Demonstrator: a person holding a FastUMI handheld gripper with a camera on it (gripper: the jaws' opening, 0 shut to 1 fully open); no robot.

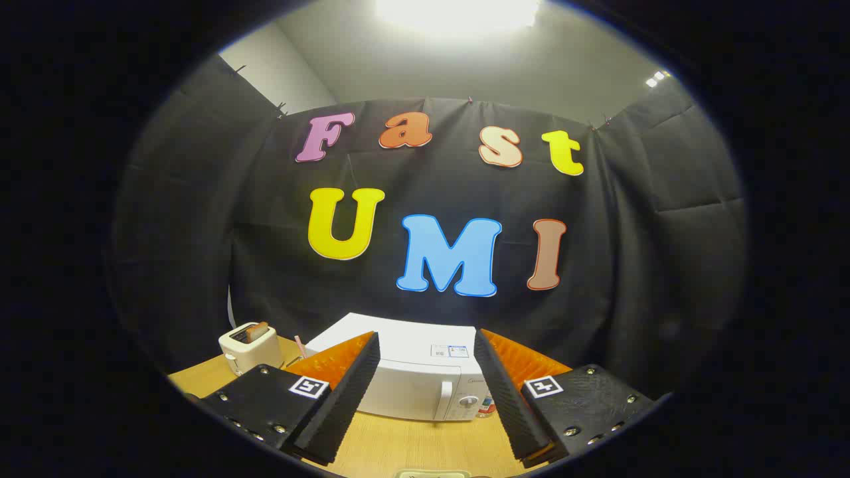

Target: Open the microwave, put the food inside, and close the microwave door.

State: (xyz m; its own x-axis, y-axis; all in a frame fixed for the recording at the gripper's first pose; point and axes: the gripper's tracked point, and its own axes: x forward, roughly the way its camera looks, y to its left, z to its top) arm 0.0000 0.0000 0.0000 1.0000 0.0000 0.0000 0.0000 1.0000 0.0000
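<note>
Toaster (pixel 249 345) sits left on the table (pixel 398 445); the gripper (pixel 425 372) hangs with fingers spread wide, empty. Beyond them the microwave (pixel 412 378), door closed. Best approach: come in level and hook the handle (pixel 446 398) squarely.

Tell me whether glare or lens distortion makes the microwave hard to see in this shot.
Gripper view: glare only from the ceiling light, blown out white; the microwave is evenly lit and sharp beyond the open gripper; fisheye bends the wooden table and the booth wall.

Wooden table (pixel 412 445) bearing closed white microwave (pixel 415 382), toaster (pixel 249 346) to its left.
</note>
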